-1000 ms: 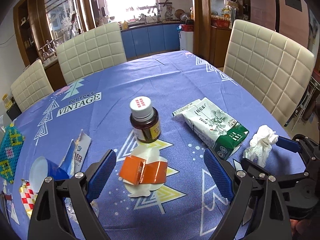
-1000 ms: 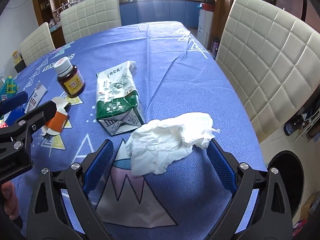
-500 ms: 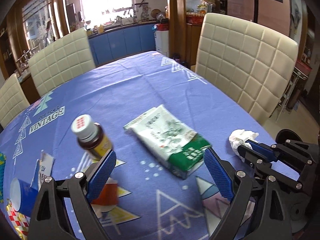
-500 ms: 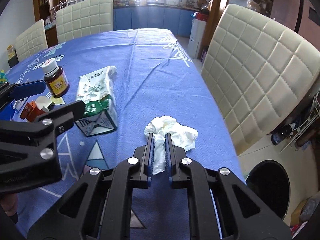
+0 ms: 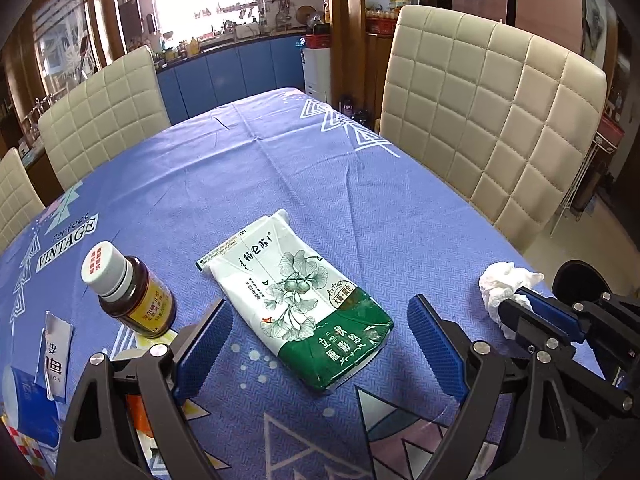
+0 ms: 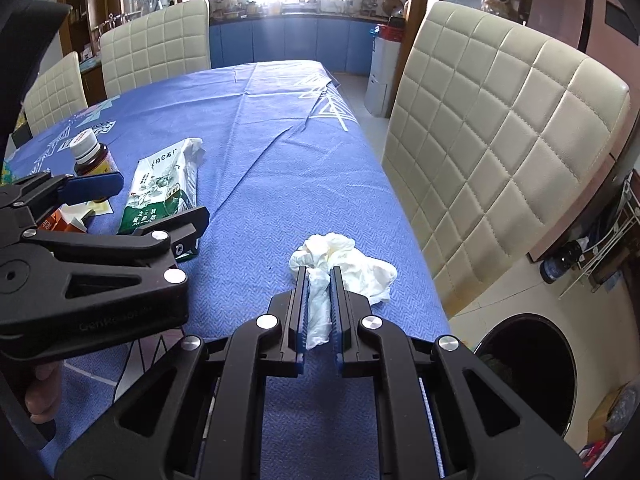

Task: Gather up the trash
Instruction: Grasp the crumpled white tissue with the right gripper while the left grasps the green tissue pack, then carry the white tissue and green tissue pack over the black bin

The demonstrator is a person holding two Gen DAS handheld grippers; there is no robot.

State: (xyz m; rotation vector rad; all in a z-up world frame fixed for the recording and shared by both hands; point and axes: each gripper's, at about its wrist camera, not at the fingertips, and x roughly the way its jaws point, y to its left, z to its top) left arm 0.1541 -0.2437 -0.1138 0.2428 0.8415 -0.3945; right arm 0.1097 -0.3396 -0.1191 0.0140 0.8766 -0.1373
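Just beyond the table's right edge, the open bin (image 6: 524,376) lies down-right of the right gripper (image 6: 319,280) clenched on the crumpled tissue (image 6: 344,264), while the left gripper (image 5: 320,344), jaws just narrowed yet apart, straddles the green packet (image 5: 296,304).

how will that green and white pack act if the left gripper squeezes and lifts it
The pack looks soft: its wrapper is creased and dented, so it will probably give under the open left gripper. Its glossy film may slip. It lies flat, so rolling seems unlikely.
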